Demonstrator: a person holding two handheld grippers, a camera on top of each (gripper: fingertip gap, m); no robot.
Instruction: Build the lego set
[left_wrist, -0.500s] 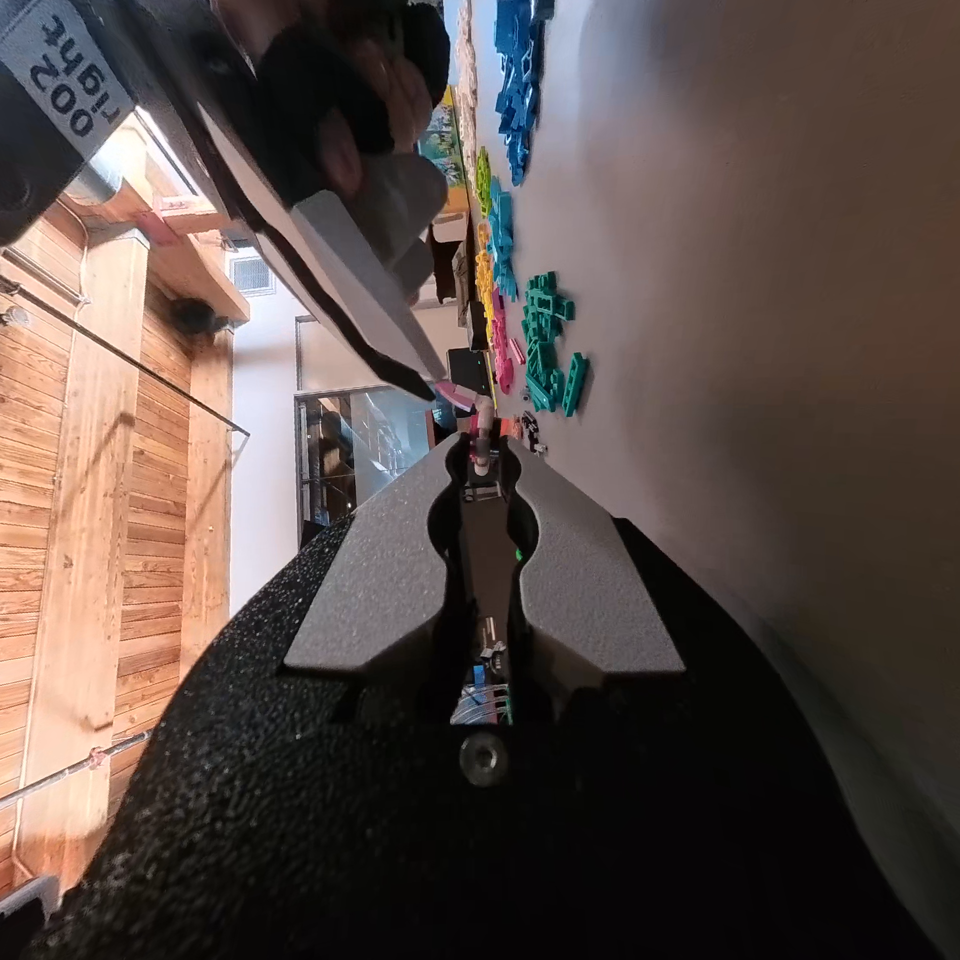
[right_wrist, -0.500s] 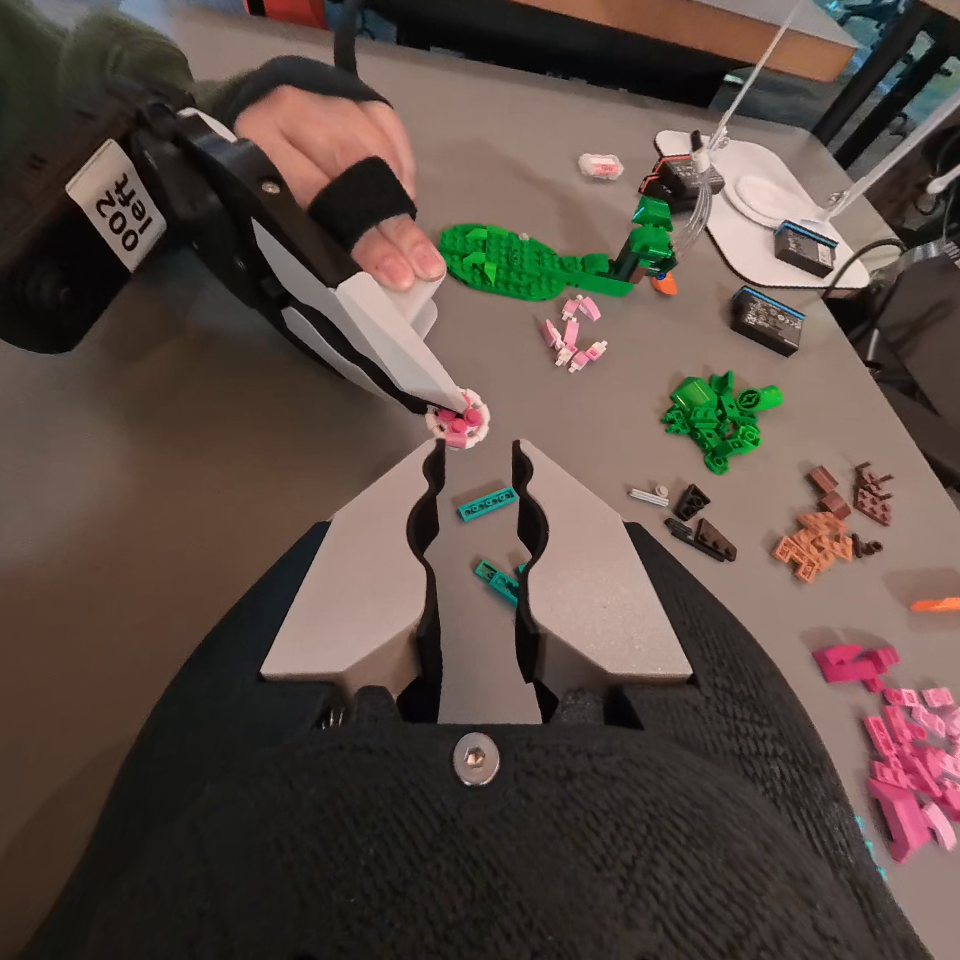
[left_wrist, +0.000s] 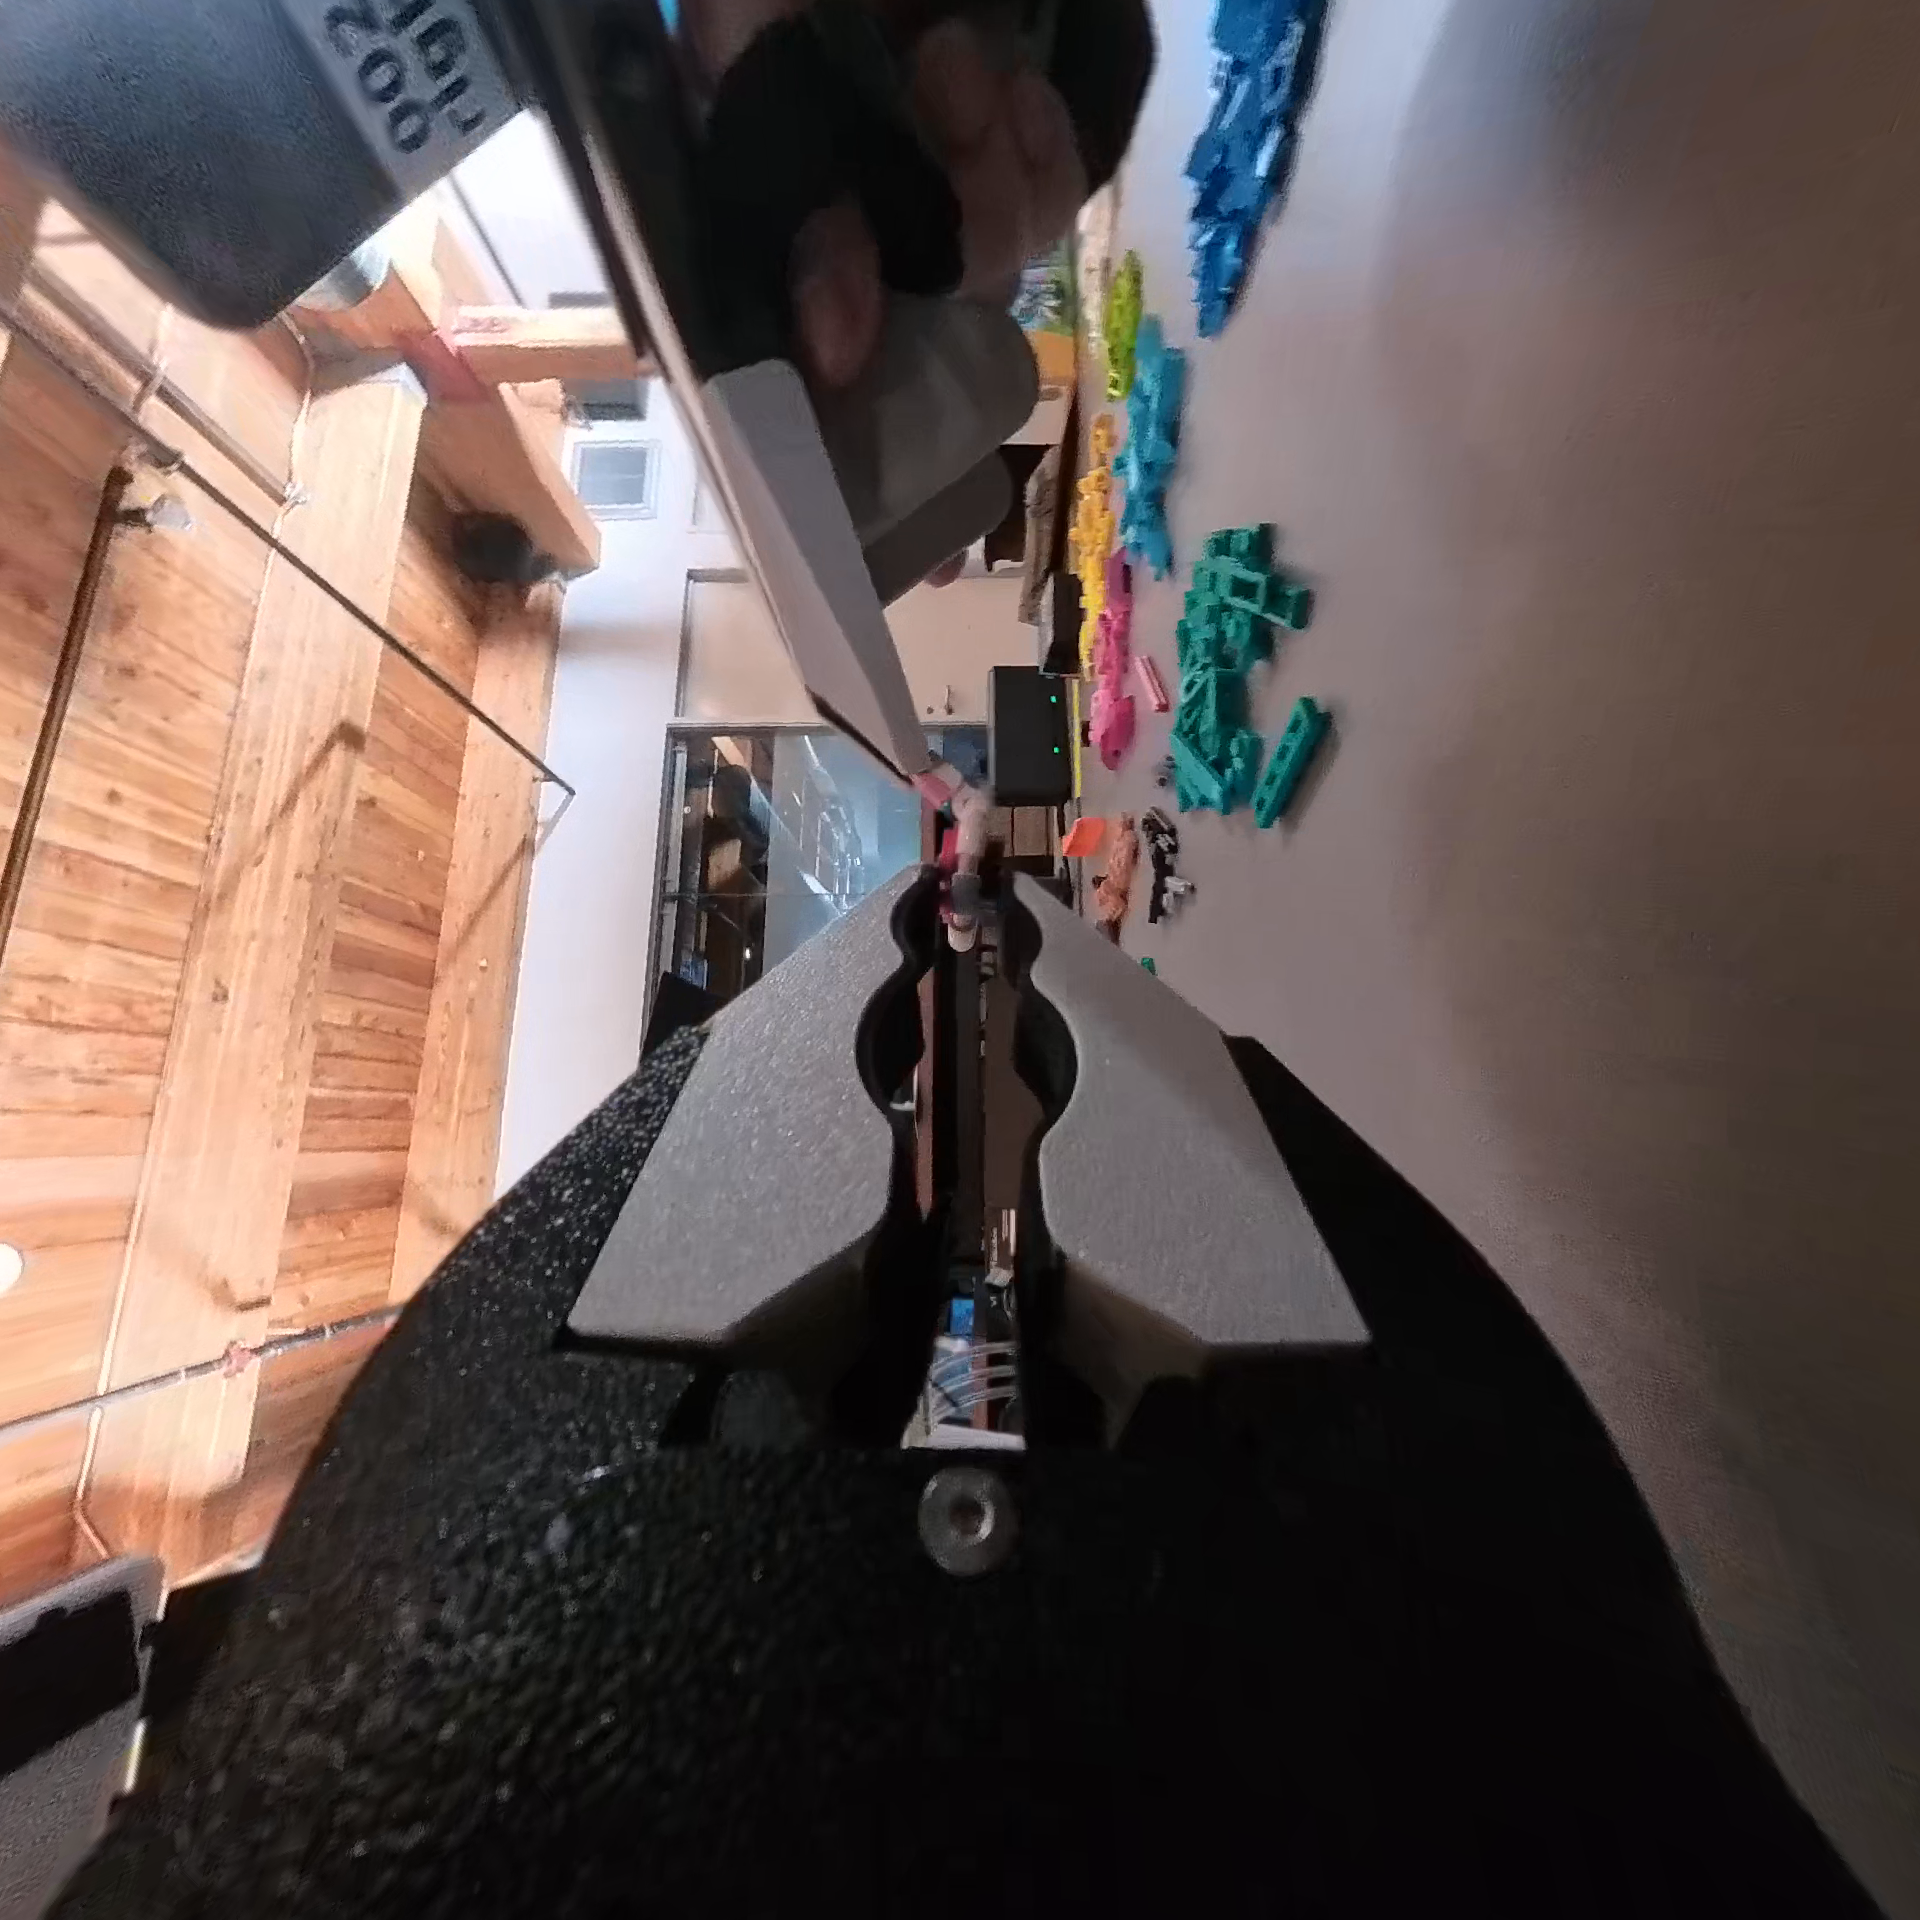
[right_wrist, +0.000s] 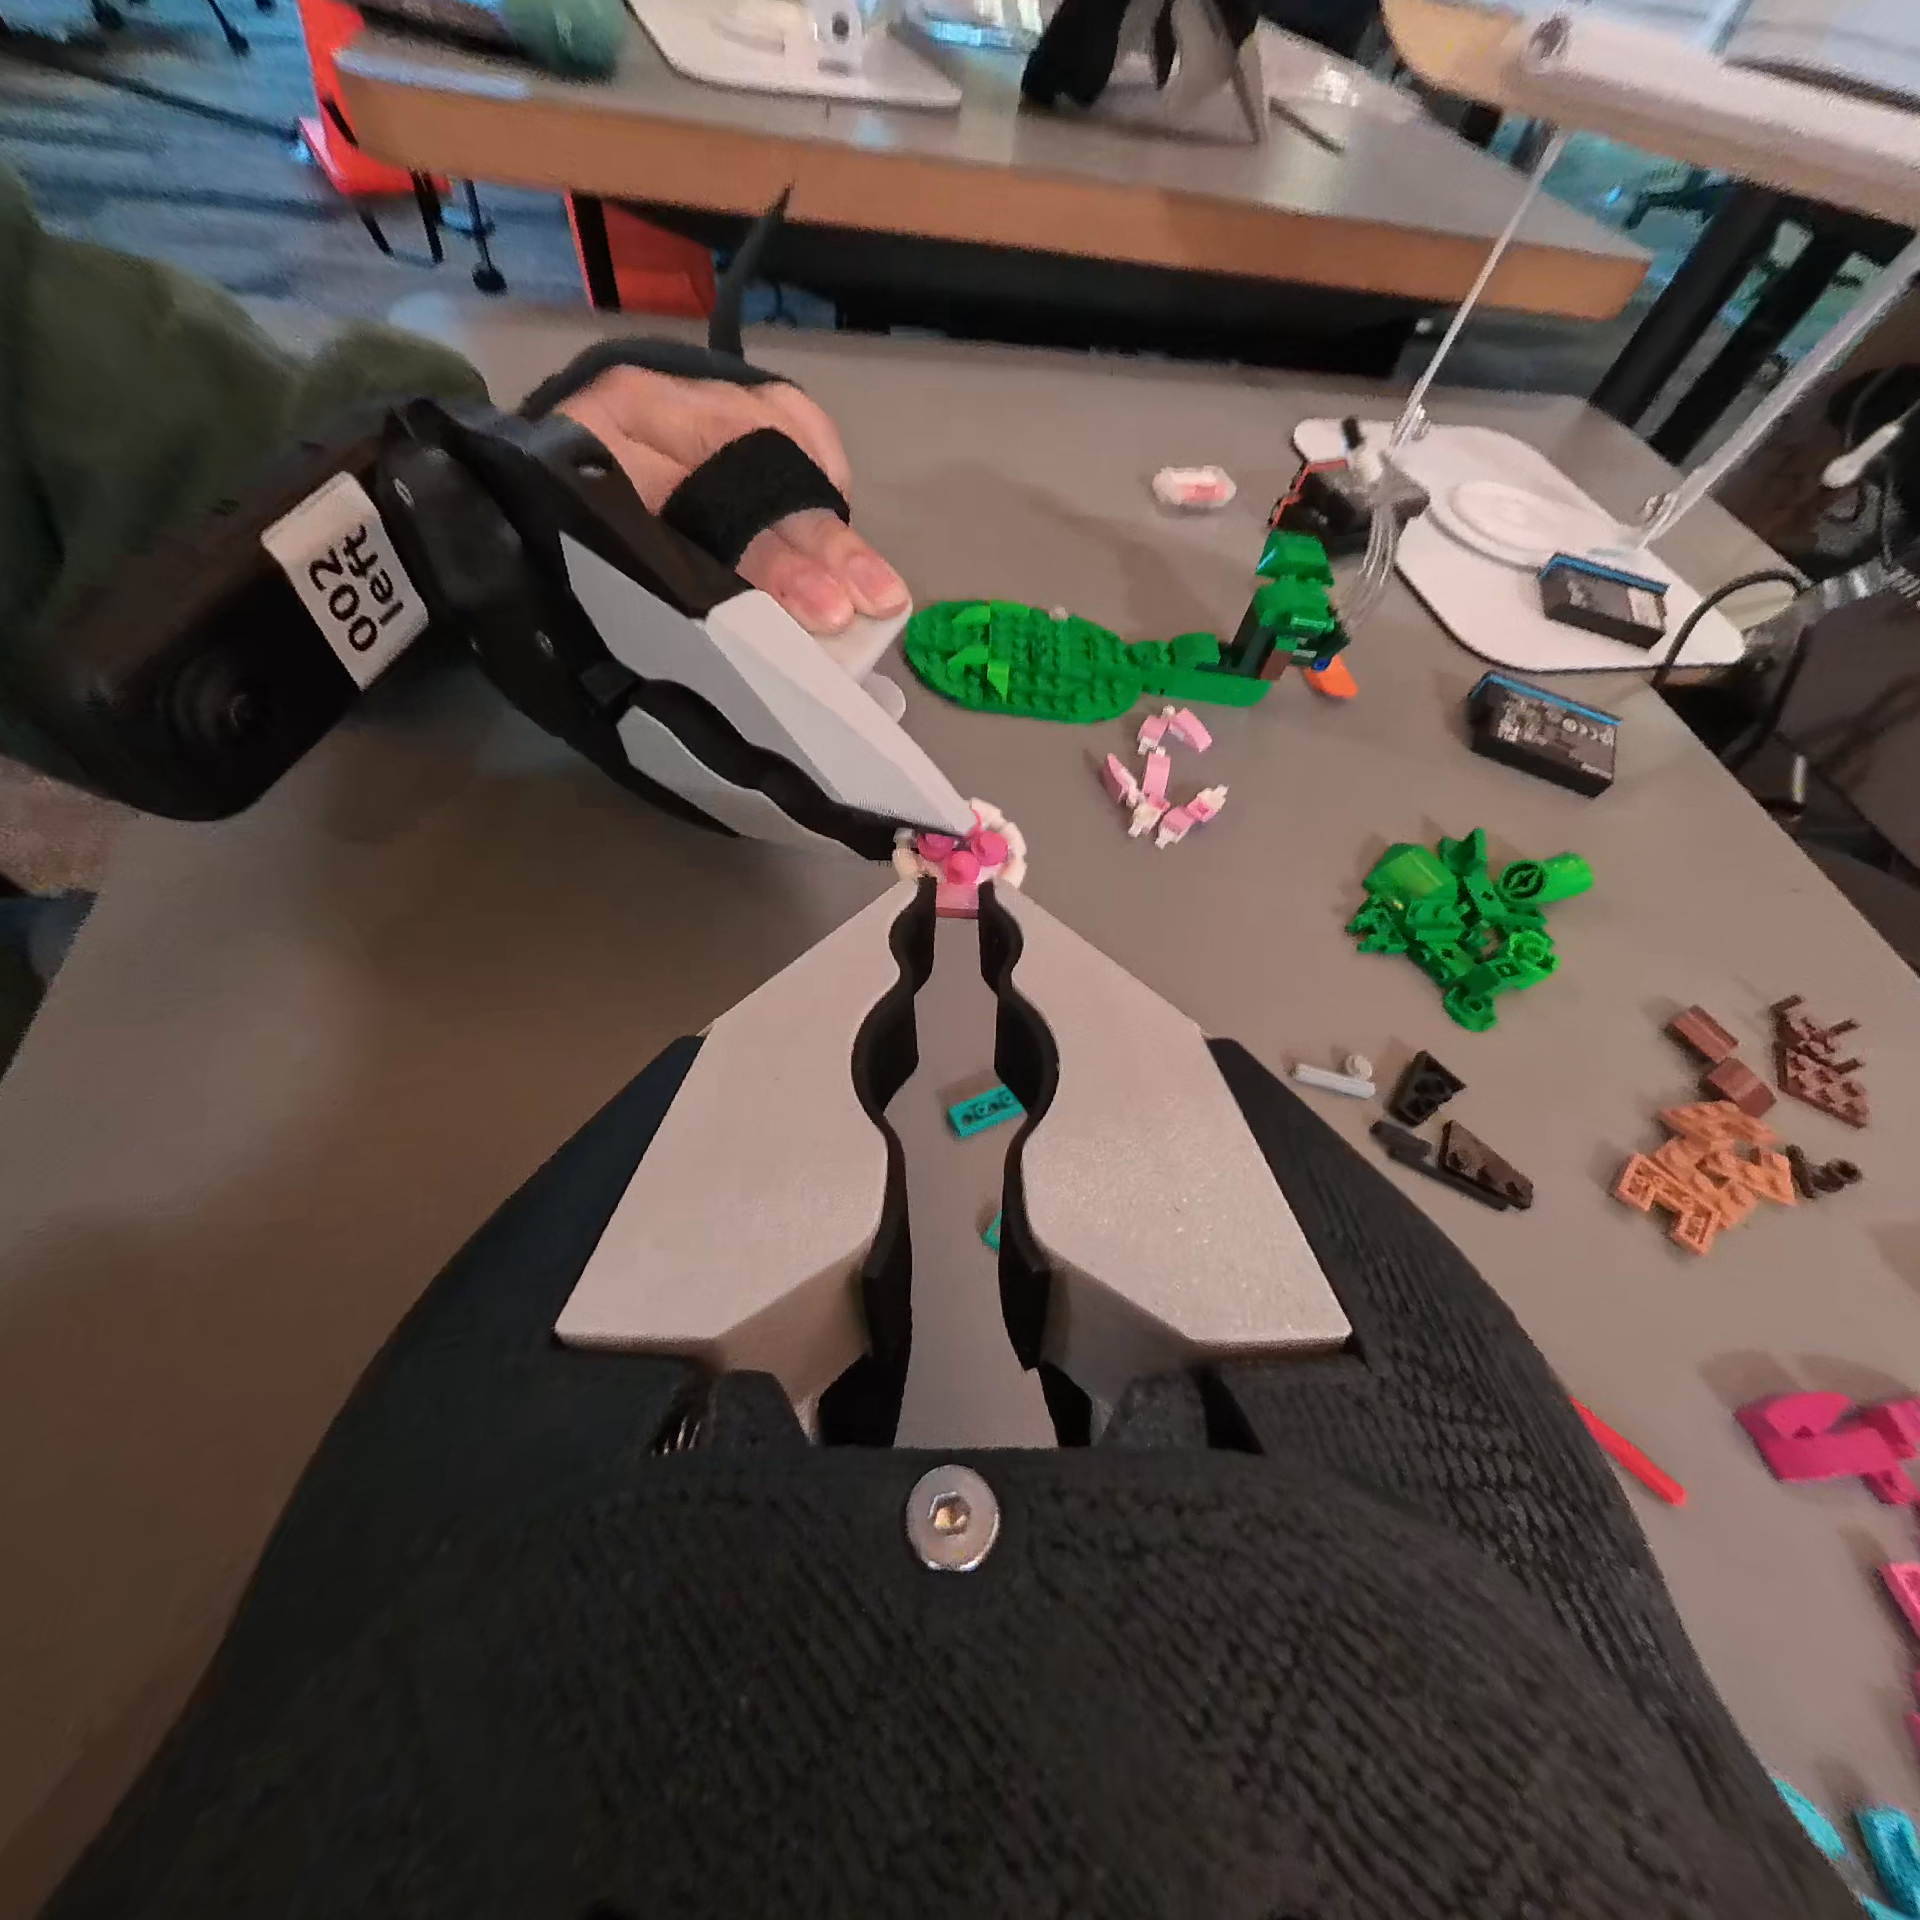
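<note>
My left gripper (left_wrist: 966, 896) is shut on a small round white-and-pink flower assembly (left_wrist: 961, 883), seen edge-on between its tips. In the right wrist view the left gripper (right_wrist: 951, 826) comes in from the left and holds the flower (right_wrist: 966, 852) above the grey table (right_wrist: 312, 1039). My right gripper (right_wrist: 951, 902) has its jaws narrowed on a small pink piece (right_wrist: 954, 904) at the flower's near edge. In the left wrist view the right gripper (left_wrist: 914, 774) reaches down from the upper left to the flower.
A green baseplate with a small tree (right_wrist: 1023, 655) lies behind the flower. Pale pink pieces (right_wrist: 1164, 774), a green pile (right_wrist: 1465, 925), brown and orange pieces (right_wrist: 1714, 1174), magenta pieces (right_wrist: 1839, 1439) and a teal plate (right_wrist: 982, 1107) lie around. A white lamp base (right_wrist: 1507, 540) stands at the back right.
My right gripper has moved forward to the flower and its jaws have narrowed onto a pink piece. The left gripper still holds the flower.
</note>
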